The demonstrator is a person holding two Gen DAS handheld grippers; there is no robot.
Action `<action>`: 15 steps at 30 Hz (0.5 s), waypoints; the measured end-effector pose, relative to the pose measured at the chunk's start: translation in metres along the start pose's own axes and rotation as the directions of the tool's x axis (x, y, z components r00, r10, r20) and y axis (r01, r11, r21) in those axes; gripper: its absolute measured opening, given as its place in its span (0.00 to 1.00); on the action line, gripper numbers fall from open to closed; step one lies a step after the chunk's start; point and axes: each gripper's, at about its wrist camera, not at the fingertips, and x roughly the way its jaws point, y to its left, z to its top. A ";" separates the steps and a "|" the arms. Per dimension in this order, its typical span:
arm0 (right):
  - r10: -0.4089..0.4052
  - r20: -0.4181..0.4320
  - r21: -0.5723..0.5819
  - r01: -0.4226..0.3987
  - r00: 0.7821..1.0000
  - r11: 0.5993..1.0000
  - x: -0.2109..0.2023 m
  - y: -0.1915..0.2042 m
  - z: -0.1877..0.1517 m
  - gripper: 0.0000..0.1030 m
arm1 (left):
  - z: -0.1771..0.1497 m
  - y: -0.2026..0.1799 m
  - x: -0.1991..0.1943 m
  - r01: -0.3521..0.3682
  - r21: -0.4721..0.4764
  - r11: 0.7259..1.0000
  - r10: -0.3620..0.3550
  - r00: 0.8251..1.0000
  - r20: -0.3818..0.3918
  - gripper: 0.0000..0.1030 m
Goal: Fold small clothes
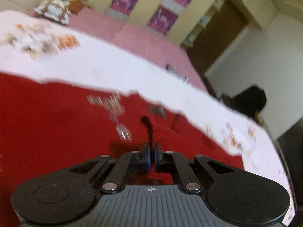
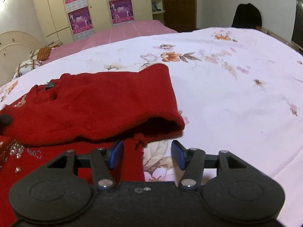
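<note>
Left tongs (image 1: 152, 156): the two blue pads stand pressed nearly together, and a fold of the red garment (image 1: 56, 124) rises between them, so the tongs are pinching the cloth; a dark cord or strand (image 1: 148, 130) runs up from the pads toward 12 o'clock. The left wrist view is blurred by motion; sequin trim (image 1: 113, 109) on the garment shows only as smeared bright flecks at about 11 o'clock from the pads. Right tongs (image 2: 147, 156): spread wide, blue pads well apart, nothing gripped. The garment's lower edge and a frayed corner lie between the pads toward the left one; whether cloth touches that pad cannot be told. In the right wrist view the red garment (image 2: 98, 104) lies on the bed's white floral sheet (image 2: 227, 94), occupying the field from 9 to 12 o'clock of the tongs, with a sleeve folded across the body and its open cuff (image 2: 162, 124) facing the camera at 12 o'clock. Sequin trim (image 2: 17, 147) shows at 9 o'clock. Beyond the sheet, a pink cover (image 2: 123, 32) at 11 o'clock, a patterned pillow (image 2: 28, 64) at 10 o'clock, and a cream wardrobe (image 2: 53, 11) bearing purple posters (image 2: 79, 19). A dark chair back (image 2: 247, 16) stands at 1 o'clock
</note>
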 end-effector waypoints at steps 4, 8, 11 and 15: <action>0.015 0.007 0.010 -0.015 1.000 1.000 0.007 0.003 0.007 0.54 | 0.029 0.034 -0.026 -0.067 -0.027 0.997 0.069 0.995 0.073 0.03; 0.029 0.002 0.012 -0.029 1.000 1.000 0.015 0.008 0.011 0.46 | 0.033 0.066 -0.027 -0.153 -0.012 0.988 0.153 0.987 0.041 0.03; 0.051 0.011 0.004 -0.051 0.999 0.999 0.017 0.013 0.010 0.10 | 0.019 0.081 -0.014 -0.220 0.024 0.975 0.220 0.976 0.003 0.03; 0.020 0.015 -0.010 -0.020 1.000 1.000 0.019 0.010 0.006 0.08 | 0.010 0.089 0.003 -0.273 0.055 0.960 0.275 0.961 -0.035 0.04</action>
